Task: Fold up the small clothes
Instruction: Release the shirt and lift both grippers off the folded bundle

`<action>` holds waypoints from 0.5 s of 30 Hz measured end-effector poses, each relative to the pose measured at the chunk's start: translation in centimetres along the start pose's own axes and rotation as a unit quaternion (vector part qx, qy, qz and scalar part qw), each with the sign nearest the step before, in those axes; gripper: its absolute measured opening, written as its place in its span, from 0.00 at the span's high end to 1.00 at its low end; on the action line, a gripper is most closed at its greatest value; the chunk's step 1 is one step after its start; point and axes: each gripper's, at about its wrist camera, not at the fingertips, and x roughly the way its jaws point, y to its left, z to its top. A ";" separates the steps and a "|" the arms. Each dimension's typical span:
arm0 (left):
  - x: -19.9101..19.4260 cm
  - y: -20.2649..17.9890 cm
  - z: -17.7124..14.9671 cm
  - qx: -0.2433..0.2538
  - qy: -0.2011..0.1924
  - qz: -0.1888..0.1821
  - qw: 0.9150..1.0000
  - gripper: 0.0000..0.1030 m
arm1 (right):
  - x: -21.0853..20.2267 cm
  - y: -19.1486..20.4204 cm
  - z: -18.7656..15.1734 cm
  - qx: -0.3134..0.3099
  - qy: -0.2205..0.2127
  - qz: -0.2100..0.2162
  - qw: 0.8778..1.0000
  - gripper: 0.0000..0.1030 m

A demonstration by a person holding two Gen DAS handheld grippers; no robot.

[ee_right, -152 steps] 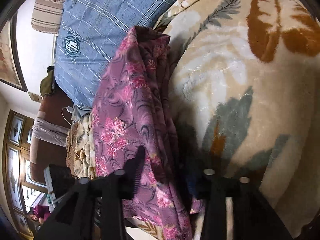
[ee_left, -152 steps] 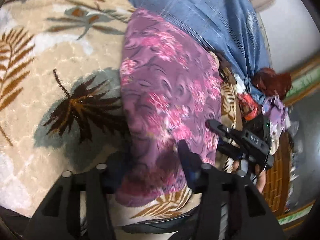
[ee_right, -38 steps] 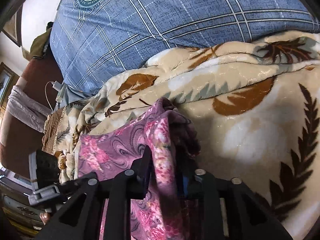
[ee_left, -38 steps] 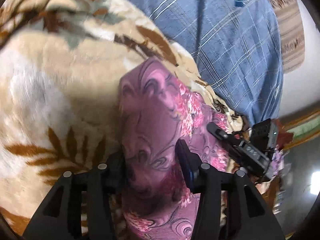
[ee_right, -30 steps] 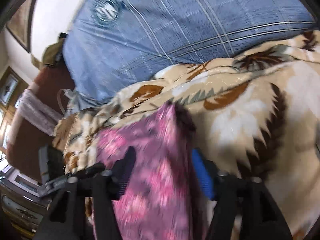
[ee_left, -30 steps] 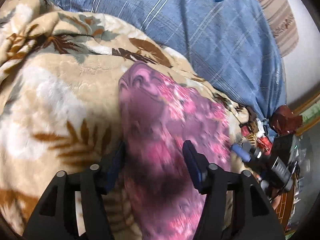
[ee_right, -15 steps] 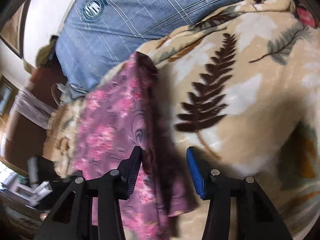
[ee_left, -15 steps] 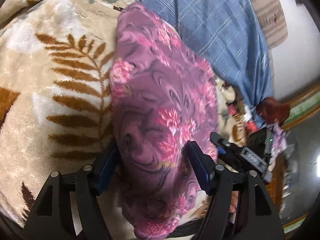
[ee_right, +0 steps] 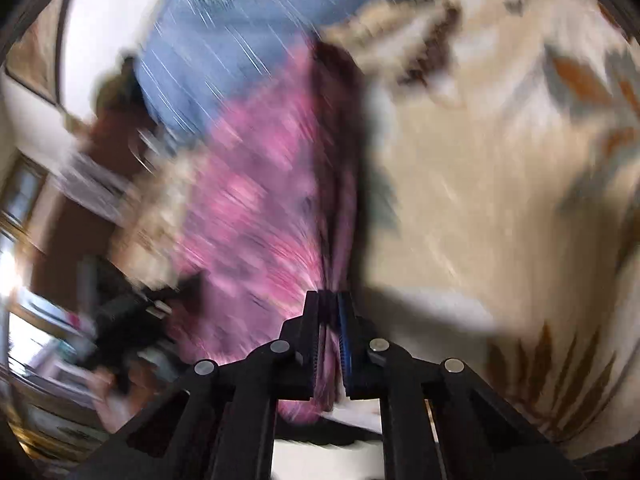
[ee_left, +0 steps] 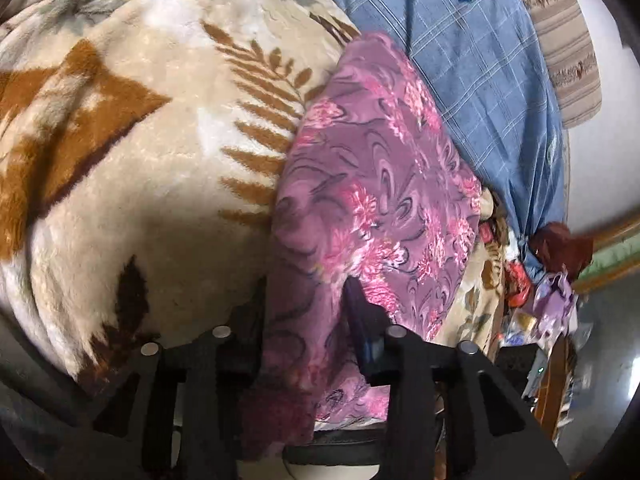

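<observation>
Left wrist view: purple floral garment lay in a long strip on the beige leaf-print blanket, its far end against the blue plaid cloth. Left gripper straddled the garment's near end; fingers part-way apart and closing, cloth bunched between them and touching both inner faces. Near edge of the garment hung down past the fingers.

Right wrist view, heavily blurred: right gripper had its fingers drawn narrow, pinching a gathered fold of the same garment. Cloth fanned away from the pinch toward the upper left; blanket lay just beside it on the right.
</observation>
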 end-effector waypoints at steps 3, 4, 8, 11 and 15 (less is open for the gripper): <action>-1.1 -1.4 -0.9 0.042 -0.030 0.046 0.998 0.53 | -1.1 -1.1 0.8 0.033 -0.021 0.047 0.998 0.86; -1.1 -2.2 -1.7 0.061 -0.044 0.077 0.994 0.49 | -1.7 -0.9 1.1 0.024 -0.034 0.045 0.998 0.85; -0.8 -4.0 -3.6 0.111 -0.064 0.132 0.983 0.45 | -2.6 -0.2 1.2 -0.004 -0.055 0.031 0.998 0.60; -0.9 -5.2 -4.8 0.141 -0.083 0.165 0.973 0.45 | -2.0 0.3 0.4 -0.019 -0.044 0.010 0.999 0.59; -1.6 -5.7 -5.9 0.165 -0.093 0.187 0.964 0.44 | -2.5 1.4 -1.0 -0.034 -0.045 -0.017 0.998 0.51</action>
